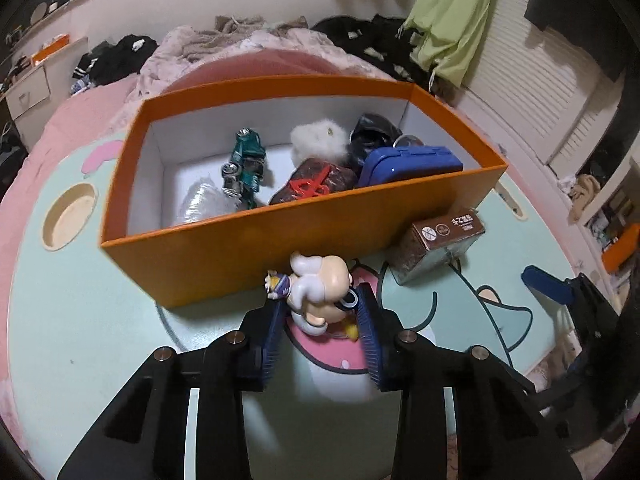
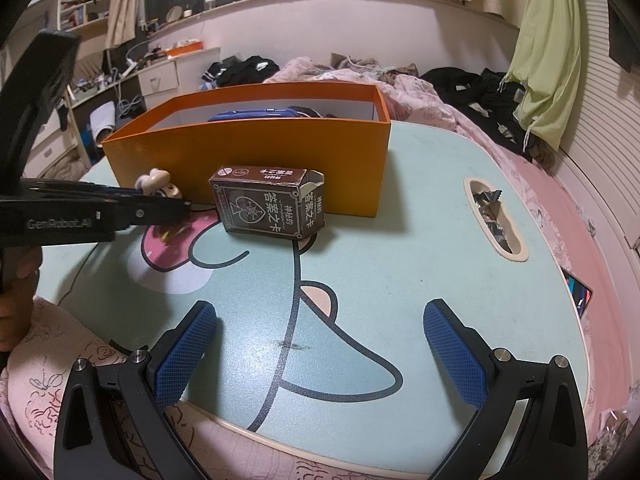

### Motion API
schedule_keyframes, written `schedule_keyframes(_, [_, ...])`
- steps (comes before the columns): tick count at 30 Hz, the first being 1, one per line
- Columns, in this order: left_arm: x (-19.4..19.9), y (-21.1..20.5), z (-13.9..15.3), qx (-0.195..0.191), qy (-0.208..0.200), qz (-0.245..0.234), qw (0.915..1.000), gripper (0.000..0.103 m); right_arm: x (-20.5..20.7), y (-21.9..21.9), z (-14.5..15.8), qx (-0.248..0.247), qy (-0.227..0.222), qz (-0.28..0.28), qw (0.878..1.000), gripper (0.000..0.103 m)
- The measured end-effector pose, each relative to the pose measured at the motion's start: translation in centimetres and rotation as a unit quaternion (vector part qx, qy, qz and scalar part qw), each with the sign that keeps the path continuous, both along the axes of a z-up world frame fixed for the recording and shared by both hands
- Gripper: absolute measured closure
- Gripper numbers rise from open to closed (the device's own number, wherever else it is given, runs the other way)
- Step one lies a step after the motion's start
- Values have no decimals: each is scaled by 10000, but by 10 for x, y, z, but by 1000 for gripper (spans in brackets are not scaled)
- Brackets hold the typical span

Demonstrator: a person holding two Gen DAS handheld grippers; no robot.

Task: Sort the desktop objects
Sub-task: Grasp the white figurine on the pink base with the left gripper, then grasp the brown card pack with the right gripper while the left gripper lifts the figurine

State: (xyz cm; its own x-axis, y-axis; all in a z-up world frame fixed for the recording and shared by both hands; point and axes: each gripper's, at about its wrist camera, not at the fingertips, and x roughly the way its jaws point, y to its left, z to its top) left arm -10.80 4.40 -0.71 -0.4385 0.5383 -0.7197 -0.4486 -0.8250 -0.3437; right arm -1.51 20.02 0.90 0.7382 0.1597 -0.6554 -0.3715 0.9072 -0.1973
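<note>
My left gripper (image 1: pixel 320 308) is shut on a small cartoon figurine (image 1: pixel 320 288), held just above the table in front of the near wall of the orange box (image 1: pixel 280 236). The box holds a green toy car (image 1: pixel 244 168), a white fluffy thing (image 1: pixel 318 144), a brown packet (image 1: pixel 316 188), a blue case (image 1: pixel 412 166) and a clear bag. A brown card box (image 2: pixel 268 208) lies on the table by the orange box (image 2: pixel 248 156). My right gripper (image 2: pixel 320 344) is open and empty over the table's near edge. In the right wrist view the left gripper (image 2: pixel 160 200) holds the figurine (image 2: pixel 154 180).
The round table (image 2: pixel 400 240) has a mint cartoon top and a slot (image 2: pixel 496 220) with wrappers. A round cup hole (image 1: pixel 70 216) sits at the left. A bed with clothes lies behind. A phone (image 2: pixel 578 290) rests at the table's right edge.
</note>
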Motion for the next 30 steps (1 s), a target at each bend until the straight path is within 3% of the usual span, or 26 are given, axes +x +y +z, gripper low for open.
schedule_keyframes(7, [32, -27, 10, 218, 275, 26, 9994, 67, 0, 0, 0, 1, 1, 0, 10000, 0])
schedule_keyframes(14, [50, -27, -15, -55, 195, -57, 9998, 65, 0, 0, -1, -1, 0, 1, 10000, 0])
schedule_keyframes(18, [53, -18, -16, -363, 306, -93, 9988, 35, 0, -1, -1, -3, 4, 1, 10000, 0])
schedule_keyframes(21, [55, -11, -16, -617, 416, -91, 9972, 35, 1, 2, 1, -43, 29, -27, 10000, 0])
schedule_keyframes(25, [53, -14, -16, -513, 410, -62, 9978, 37, 16, 15, 12, -9, 206, -51, 9998, 0])
schedule_keyframes(30, [53, -17, -15, -354, 455, -42, 9983, 63, 41, 43, 36, 126, 180, -67, 9997, 0])
